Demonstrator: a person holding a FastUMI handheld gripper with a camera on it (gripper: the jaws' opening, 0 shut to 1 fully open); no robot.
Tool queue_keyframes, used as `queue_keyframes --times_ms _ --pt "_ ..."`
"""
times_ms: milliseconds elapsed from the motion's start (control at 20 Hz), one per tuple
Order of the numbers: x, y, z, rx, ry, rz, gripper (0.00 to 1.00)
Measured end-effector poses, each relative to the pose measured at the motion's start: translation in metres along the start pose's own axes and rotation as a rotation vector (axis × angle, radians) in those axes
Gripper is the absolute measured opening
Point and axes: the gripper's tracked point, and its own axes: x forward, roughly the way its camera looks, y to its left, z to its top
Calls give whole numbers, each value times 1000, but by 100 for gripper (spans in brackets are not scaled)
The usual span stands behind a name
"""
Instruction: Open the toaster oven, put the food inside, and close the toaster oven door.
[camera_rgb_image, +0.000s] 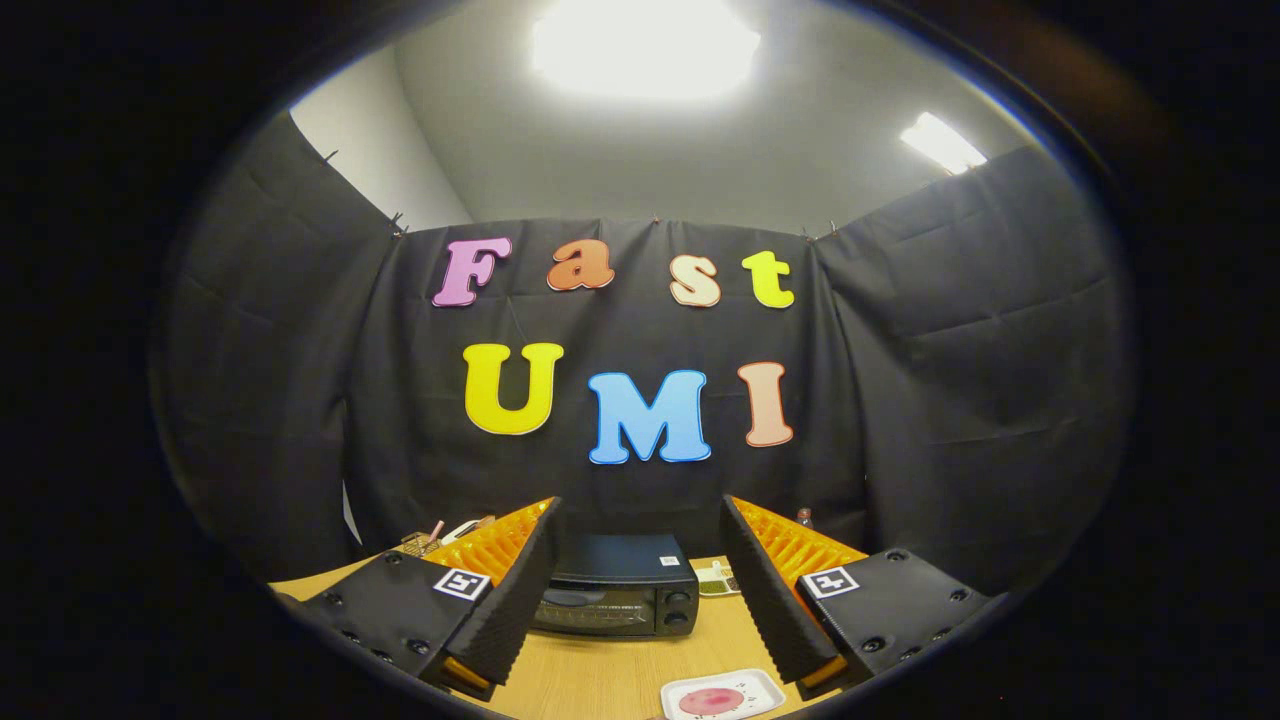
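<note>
Gripper view: one claw (640, 590) hangs above a wooden tabletop (600, 680), its two black fingers (510, 600) spread wide with nothing between the pads. Each finger carries one square black-and-white marker, two in all, and orange ribbed backing shows behind both.

One black toaster oven (620, 598) stands on the tabletop ahead of the claw, seen in the gap between the fingers, toward the far edge by the black cloth wall. Its door is closed, and two round knobs (678, 608) sit one above the other on its right side.

One white tray (722, 695) lies on the tabletop near the front edge, closer than the oven and just inside the right finger. It holds one pink, round piece of food (712, 701).

A few small things sit at the far left corner, too small to tell.
</note>
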Motion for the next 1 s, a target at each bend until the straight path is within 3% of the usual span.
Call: queue_keyframes --times_ms 450,1000 --pt "72 50 -40 26 2 42 97" --pt "167 83 -148 29 116 106 97"
